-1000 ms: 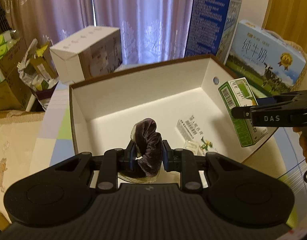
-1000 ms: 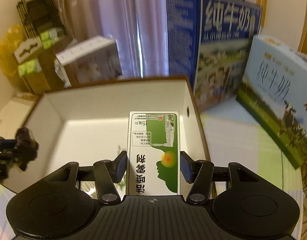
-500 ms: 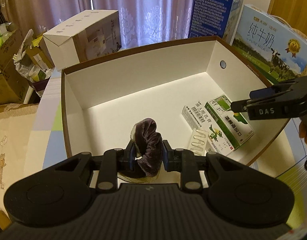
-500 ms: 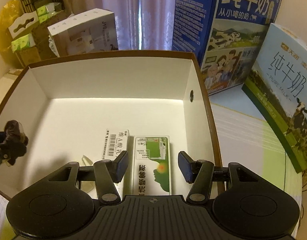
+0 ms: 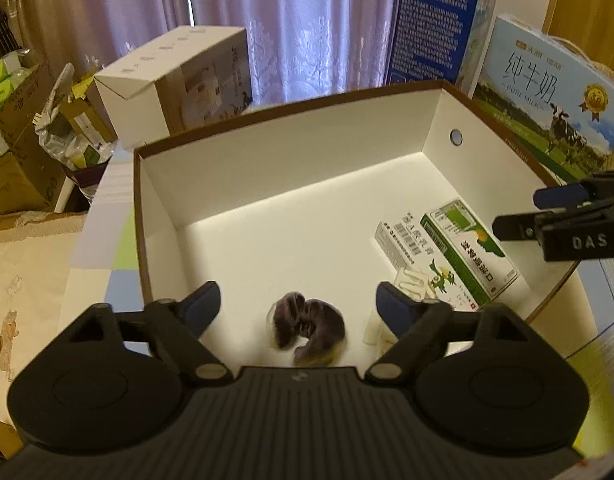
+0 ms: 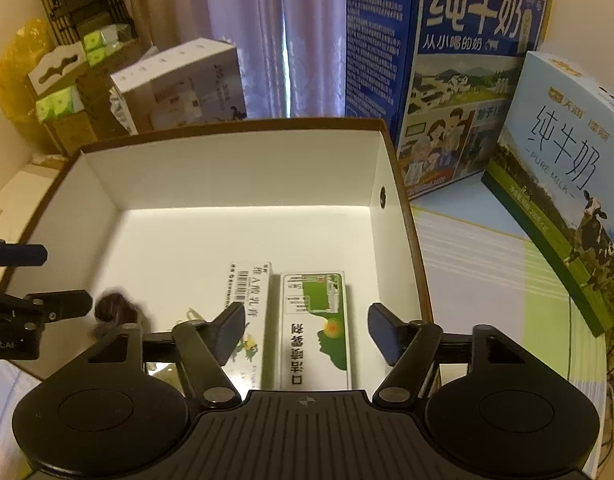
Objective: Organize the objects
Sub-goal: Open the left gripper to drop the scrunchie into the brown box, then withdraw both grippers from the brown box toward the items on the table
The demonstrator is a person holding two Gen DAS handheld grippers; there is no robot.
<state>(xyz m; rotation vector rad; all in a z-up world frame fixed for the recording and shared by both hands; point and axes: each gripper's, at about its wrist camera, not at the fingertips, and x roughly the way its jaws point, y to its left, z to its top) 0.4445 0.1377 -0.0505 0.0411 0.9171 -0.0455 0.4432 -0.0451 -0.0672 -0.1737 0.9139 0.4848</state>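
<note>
Lilac curtains fill the background of the left wrist view, with a white carton and stacked brown boxes to the left and a pale blue milk carton to the right. On a table covered in a pastel patterned cloth sits a large open box with white inner walls and a brown rim. The left gripper hovers over the box's near edge with its fingers spread wide and nothing between them. Directly below the gap, a dark purple velvet scrunchie lies on the box floor, slightly blurred. To its right, inside the box, a white medicine box and a green and white medicine box lie flat side by side, touching. A small clear plastic piece rests just in front of them. The right gripper reaches in from the right edge, above the box's right wall.

Curtains again close off the back in the right wrist view, beside a tall dark blue milk carton and the pale blue milk carton. The right gripper is spread wide and empty, poised over the near right part of the open box. The green and white medicine box lies flat beneath the gap, with the white medicine box touching its left side. The scrunchie shows as a blur at the left, just beside the left gripper, whose fingers are apart.
</note>
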